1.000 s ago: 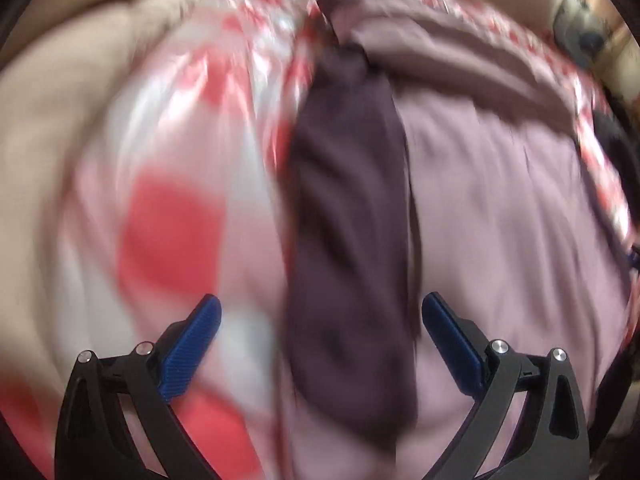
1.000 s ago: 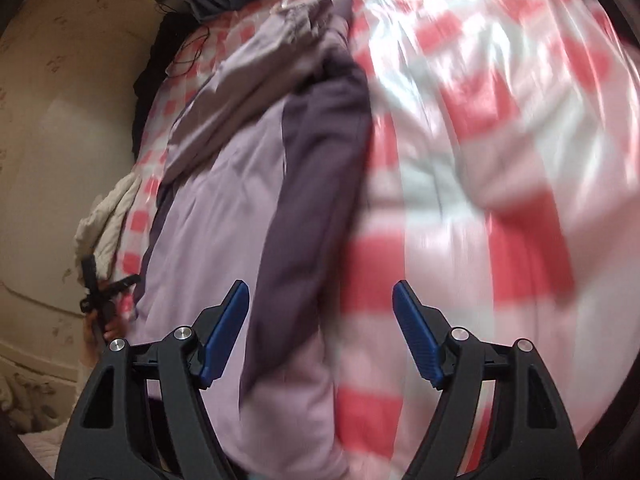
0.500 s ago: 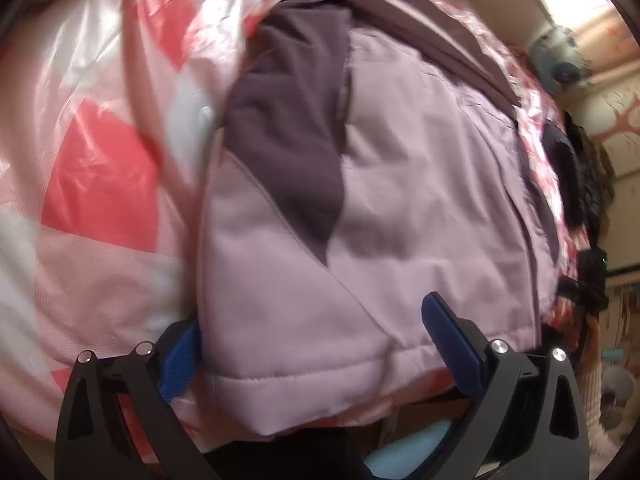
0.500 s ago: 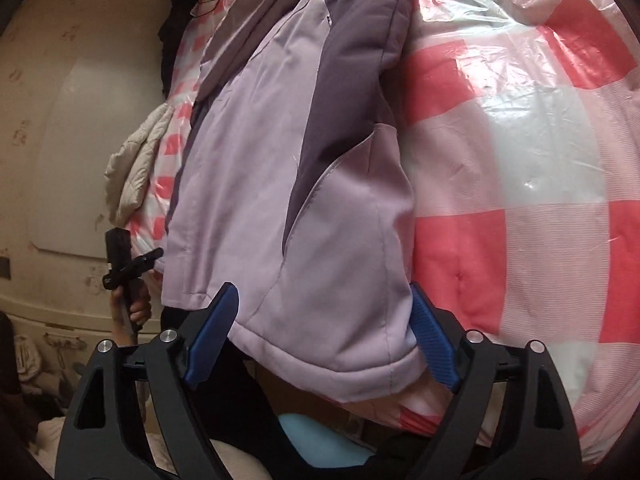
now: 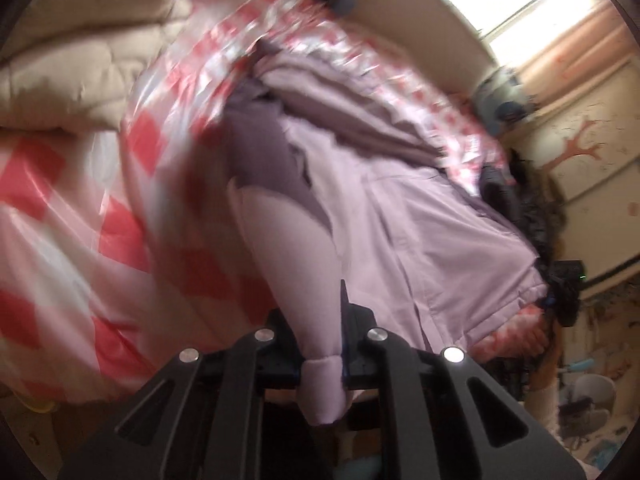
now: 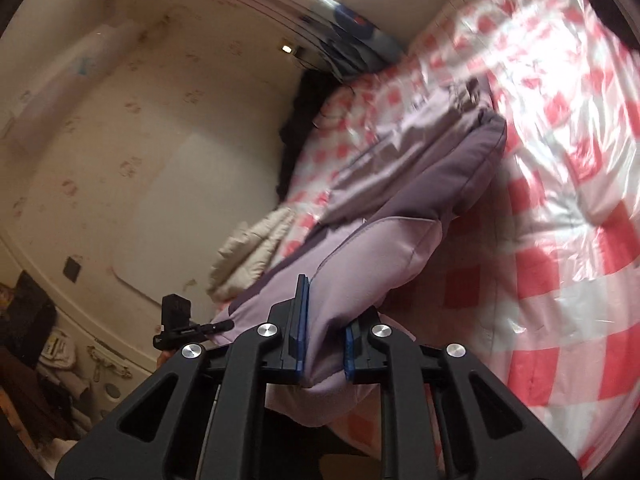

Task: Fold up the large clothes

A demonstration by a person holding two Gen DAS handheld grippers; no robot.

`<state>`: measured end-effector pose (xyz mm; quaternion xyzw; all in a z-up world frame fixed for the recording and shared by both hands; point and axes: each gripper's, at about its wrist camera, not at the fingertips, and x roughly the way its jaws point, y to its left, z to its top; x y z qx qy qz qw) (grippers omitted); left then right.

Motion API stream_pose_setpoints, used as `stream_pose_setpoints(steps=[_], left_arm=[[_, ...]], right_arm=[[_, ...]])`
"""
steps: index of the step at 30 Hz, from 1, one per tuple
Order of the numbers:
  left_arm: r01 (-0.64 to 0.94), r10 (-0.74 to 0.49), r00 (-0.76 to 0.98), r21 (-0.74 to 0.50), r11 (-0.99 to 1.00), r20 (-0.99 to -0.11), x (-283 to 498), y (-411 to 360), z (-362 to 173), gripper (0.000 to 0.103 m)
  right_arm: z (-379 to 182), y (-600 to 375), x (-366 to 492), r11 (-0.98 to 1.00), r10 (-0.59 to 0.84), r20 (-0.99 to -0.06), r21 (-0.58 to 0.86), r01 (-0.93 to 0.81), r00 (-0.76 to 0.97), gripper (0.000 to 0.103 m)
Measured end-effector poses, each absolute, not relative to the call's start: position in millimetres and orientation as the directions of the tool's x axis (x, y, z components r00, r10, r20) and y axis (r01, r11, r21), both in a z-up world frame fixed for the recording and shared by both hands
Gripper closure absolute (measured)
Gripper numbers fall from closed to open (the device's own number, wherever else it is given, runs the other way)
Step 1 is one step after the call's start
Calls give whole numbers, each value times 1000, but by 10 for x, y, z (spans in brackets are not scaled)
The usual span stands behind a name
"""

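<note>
Lilac jacket [image 5: 420,216] lies across the red-checked bed cover [image 5: 80,216], mid-frame. Left hand-held gripper [image 5: 322,344] and right hand-held gripper [image 6: 324,344] have just closed, each pinching what looks like the jacket's hem.

Padded jacket [image 5: 420,216], pale lilac with darker purple panels, spread along a red-and-white checked cover [image 5: 80,208]. Near hem corners bunched and lifted off the surface at both ends; far part, collar end, still lying rumpled and flat. Same jacket [image 6: 384,248] rising toward the near edge in the right wrist view.
</note>
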<state>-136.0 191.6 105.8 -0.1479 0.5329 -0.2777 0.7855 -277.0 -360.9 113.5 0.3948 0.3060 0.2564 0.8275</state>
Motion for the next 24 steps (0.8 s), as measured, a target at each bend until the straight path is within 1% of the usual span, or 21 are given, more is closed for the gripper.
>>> stream_pose_setpoints(steps=[2, 3, 4, 5, 6, 7, 8, 9, 10, 11, 12, 13, 14, 15, 16, 17, 18, 20, 22, 24], left_arm=[[313, -632, 281, -554, 772, -722, -1639, 2076, 1309, 89], [325, -635, 275, -552, 768, -722, -1732, 2128, 1366, 89], [346, -632, 247, -542, 765, -734, -1869, 2151, 1390, 88], [375, -615, 199, -520, 767, -763, -2001, 2139, 1343, 83], [397, -583, 168, -486, 778, -795, -2098, 2147, 1287, 79], [413, -527, 146, -433, 801, -837, -2176, 2134, 1187, 70], [394, -459, 134, -377, 838, -878, -2258, 2224, 1038, 64], [365, -393, 138, -322, 873, -909, -2280, 2314, 945, 61], [345, -327, 168, -255, 903, -930, -2274, 2376, 910, 58], [318, -254, 214, -179, 931, -943, -2233, 2437, 904, 55], [293, -209, 259, -130, 947, -943, -2118, 2466, 942, 51], [295, -205, 287, -117, 948, -936, -1998, 2424, 1005, 47], [306, -201, 341, -94, 947, -918, -1805, 2293, 1121, 43], [319, -202, 383, -76, 945, -901, -1677, 2146, 1200, 39], [359, -229, 442, -63, 931, -867, -1505, 1905, 1307, 31], [402, -273, 475, -69, 913, -837, -1360, 1698, 1357, 22], [460, -338, 507, -83, 884, -793, -1176, 1401, 1399, 20], [518, -420, 530, -111, 848, -736, -712, 789, 1303, 20], [499, -419, 556, -115, 859, -718, -346, 329, 1117, 20], [469, -447, 551, -181, 865, -705, 136, -43, 798, 20]], right_arm=[[1352, -3697, -3074, 563, 665, -288, 800, -209, 689, 89], [1394, -3720, -3175, 569, 672, -298, 794, -215, 677, 89], [1428, -3708, -3330, 590, 682, -338, 778, -215, 648, 88], [1407, -3676, -3445, 610, 694, -390, 765, -207, 606, 84], [1328, -3662, -3580, 641, 696, -465, 745, -182, 547, 83], [1228, -3680, -3712, 691, 666, -546, 708, -146, 508, 77], [1150, -3709, -3799, 730, 630, -601, 674, -112, 492, 75], [1040, -3782, -3894, 773, 577, -663, 632, -57, 478, 74], [961, -3880, -3938, 793, 535, -700, 609, 3, 474, 73], [957, -3948, -3930, 803, 501, -710, 594, 39, 495, 66], [1014, -4031, -3857, 805, 474, -693, 591, 52, 543, 60], [1094, -4058, -3708, 813, 450, -684, 580, 54, 574, 49], [1199, -4045, -3489, 831, 410, -686, 552, 63, 601, 45], [1275, -4008, -3301, 828, 411, -663, 558, 48, 626, 45], [1352, -3933, -3044, 813, 442, -619, 582, 1, 649, 43], [1381, -3842, -2860, 811, 454, -600, 584, -26, 658, 38], [1381, -3746, -2532, 825, 441, -597, 563, -41, 670, 37], [1238, -3550, -1857, 842, 431, -603, 537, -59, 672, 37], [984, -3454, -1251, 842, 427, -606, 536, -52, 672, 37], [619, -3437, -697, 840, 419, -634, 542, -13, 649, 37]])
